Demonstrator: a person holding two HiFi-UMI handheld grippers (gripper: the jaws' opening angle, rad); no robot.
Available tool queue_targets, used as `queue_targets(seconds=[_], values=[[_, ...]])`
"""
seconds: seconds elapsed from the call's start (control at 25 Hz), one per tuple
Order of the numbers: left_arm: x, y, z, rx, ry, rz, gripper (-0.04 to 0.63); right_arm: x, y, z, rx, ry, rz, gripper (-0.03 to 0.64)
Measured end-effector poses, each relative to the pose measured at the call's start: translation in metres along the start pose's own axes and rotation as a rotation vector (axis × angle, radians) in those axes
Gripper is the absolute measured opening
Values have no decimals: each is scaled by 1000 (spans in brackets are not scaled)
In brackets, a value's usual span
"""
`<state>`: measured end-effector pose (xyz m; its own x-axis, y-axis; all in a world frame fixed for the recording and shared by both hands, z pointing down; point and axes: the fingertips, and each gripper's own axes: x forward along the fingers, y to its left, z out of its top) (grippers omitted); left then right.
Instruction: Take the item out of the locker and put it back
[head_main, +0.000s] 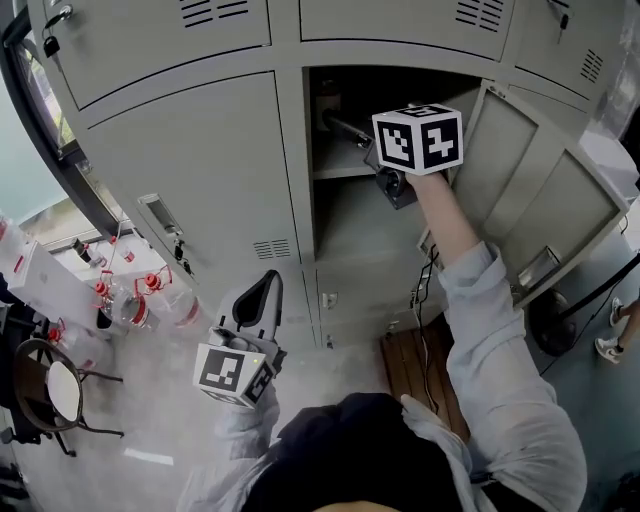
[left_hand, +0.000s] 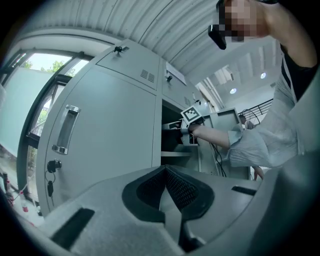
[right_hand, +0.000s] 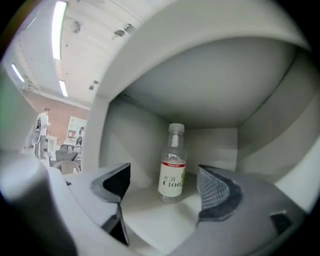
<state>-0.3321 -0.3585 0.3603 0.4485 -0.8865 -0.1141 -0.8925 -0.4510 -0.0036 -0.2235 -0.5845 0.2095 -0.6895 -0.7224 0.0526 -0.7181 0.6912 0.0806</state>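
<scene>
The right gripper is reached into the open compartment of the locker, which sits at the upper middle of the head view. Its fingers stand wide apart and hold nothing. The bottle stands upright on the locker shelf in the centre of the right gripper view. It is a clear bottle with a white label and a red band, set toward the back wall. It lies in line with the gap between the two fingers but beyond their tips, and neither pad touches it.

In the head view the right arm rises from the lower right of the frame to the compartment. The pale sleeve is pushed back and the bare forearm is stretched nearly straight. The marker cube sits at the mouth of the opening. The locker door hangs swung open at the right of the frame.

The left gripper is held low, at the lower left of centre and close to the body. It is well apart from the open compartment and faces the closed locker door beside it. Its fingers point upward, pressed together at the tips, with nothing between them.

At the lower left of the head view, several red-capped bottles stand on the floor.
</scene>
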Motion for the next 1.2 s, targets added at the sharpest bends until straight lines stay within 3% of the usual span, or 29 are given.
queue_targets(seconds=[0.32,0.64,0.84,1.0,1.08,1.2], values=[[0,-19,-16,5,25,-105,6,-81,41,-7,-42,-58,-23,402],[0,-25,-30,-7,44,-154,5,-158,73,-31,27,-161,-45,388],[8,-37,-27,-16,48,-179,6,-203,102,-46,18,-214,-54,254],[16,-54,-22,-39,52,-196,6,-232,103,-69,-20,-188,-173,116],[18,-61,-19,-56,52,-197,5,-245,99,-81,21,-206,-231,22],[17,-75,-20,-81,61,-200,5,-265,103,-98,116,-255,-280,0]])
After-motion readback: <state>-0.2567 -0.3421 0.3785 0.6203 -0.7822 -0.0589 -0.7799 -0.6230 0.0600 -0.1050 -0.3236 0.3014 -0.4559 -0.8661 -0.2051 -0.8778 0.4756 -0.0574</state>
